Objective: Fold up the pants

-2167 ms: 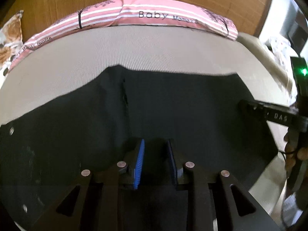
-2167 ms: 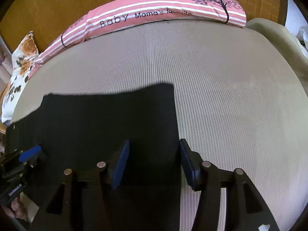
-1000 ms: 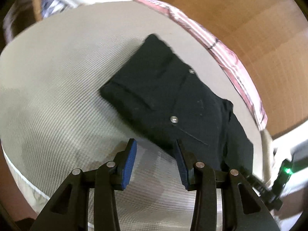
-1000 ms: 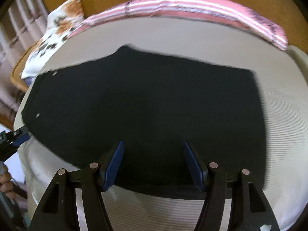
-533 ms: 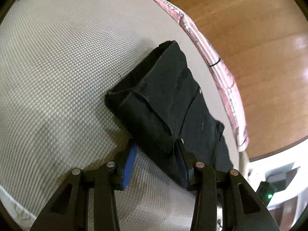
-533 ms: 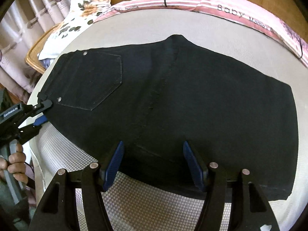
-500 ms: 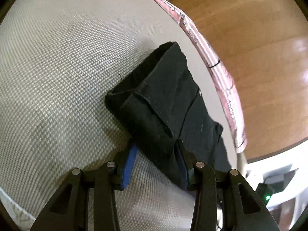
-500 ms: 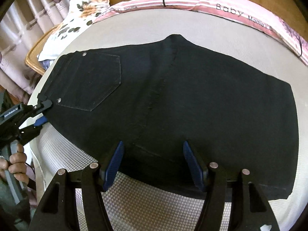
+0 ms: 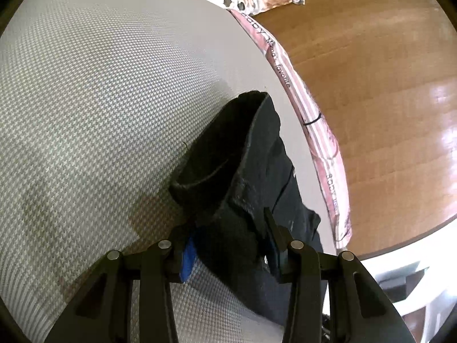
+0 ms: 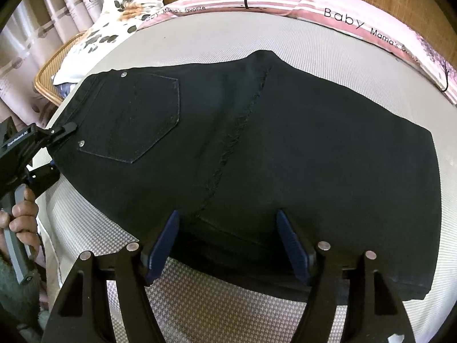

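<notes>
Black pants (image 10: 257, 154), already doubled over with a back pocket (image 10: 137, 117) facing up, are spread flat across a grey woven mattress (image 10: 242, 308), with a pink striped pillow (image 10: 357, 20) along its far edge and a floral pillow (image 10: 120, 20) at the far left corner. The waistband corner (image 9: 228, 188) is clamped between the pads of the left tool (image 9: 231, 248), which is narrowly parted and closed on the bunched cloth; that same tool (image 10: 37, 154) is seen at the left of the right wrist view. The right tool (image 10: 228, 245) stands astride the near folded edge with its jaws opening and the cloth between them, no pad seen pressing. A likely risk is judged to be a one-sided lift: with only the waistband gripped, the layers could slide apart and the fold skew, or the thick edge could slip from the right tool if closed too shallowly. Compared with half a second ago, the waistband is raised and gaping open, and the right tool's pads are set wider.
</notes>
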### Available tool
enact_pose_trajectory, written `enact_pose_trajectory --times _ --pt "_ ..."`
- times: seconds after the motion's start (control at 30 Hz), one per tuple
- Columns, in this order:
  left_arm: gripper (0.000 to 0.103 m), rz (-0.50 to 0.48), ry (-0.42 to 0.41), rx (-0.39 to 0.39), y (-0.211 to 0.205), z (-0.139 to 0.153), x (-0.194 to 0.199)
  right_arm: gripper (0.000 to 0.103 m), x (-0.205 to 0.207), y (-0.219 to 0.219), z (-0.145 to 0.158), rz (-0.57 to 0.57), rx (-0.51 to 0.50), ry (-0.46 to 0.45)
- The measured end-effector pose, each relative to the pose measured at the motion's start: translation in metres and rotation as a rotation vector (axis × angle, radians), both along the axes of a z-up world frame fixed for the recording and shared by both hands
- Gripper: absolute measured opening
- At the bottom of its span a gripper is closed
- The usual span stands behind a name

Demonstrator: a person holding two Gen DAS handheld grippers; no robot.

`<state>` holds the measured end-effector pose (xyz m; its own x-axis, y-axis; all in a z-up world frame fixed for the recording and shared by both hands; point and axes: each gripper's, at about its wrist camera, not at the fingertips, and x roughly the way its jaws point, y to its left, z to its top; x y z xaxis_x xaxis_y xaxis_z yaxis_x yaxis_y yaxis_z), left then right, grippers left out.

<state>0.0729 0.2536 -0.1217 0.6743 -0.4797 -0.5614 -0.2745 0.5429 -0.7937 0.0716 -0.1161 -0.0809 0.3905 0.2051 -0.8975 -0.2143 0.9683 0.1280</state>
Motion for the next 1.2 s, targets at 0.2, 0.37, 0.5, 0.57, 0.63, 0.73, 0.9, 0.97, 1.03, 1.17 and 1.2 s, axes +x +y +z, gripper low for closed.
enact_pose_trajectory --times 0.2,0.37,0.5,0.57,0.63,0.73,0.9,0.97,1.03,1.17,1.2 --pt "0.042 0.01 -0.018 0.025 -0.001 0.0 0.002 0.071 0.0 0.0 -0.001 -0.006 0.01 0.001" --pt "0.042 0.013 -0.025 0.05 -0.007 0.001 0.006 0.071 0.0 -0.002 0.0 -0.019 0.035 0.007" --pt "0.038 0.01 -0.012 0.088 -0.013 0.005 0.009 0.071 0.001 -0.015 0.004 -0.066 0.089 0.017" --pt "0.032 0.001 -0.005 0.131 -0.019 0.011 0.012 0.071 0.002 -0.023 0.006 -0.096 0.113 0.017" --pt "0.028 -0.008 -0.008 0.163 -0.022 0.021 0.012 0.071 0.001 -0.035 0.011 -0.13 0.137 0.01" --pt "0.026 -0.029 -0.04 0.198 -0.032 0.044 0.015 0.071 -0.003 -0.056 0.02 -0.178 0.156 -0.016" --pt "0.025 -0.116 -0.156 0.254 -0.071 0.106 0.029 0.071 -0.01 -0.1 0.036 -0.272 0.192 -0.062" --pt "0.025 -0.182 -0.221 0.298 -0.102 0.135 0.037 0.071 -0.014 -0.12 0.042 -0.319 0.213 -0.081" --pt "0.025 -0.258 -0.275 0.321 -0.139 0.159 0.045 0.071 -0.017 -0.142 0.048 -0.368 0.225 -0.1" --pt "0.025 -0.403 -0.359 0.309 -0.206 0.183 0.056 0.071 -0.027 -0.181 0.058 -0.451 0.232 -0.133" --pt "0.025 -0.438 -0.369 0.313 -0.222 0.186 0.058 0.071 -0.031 -0.191 0.061 -0.47 0.234 -0.143"
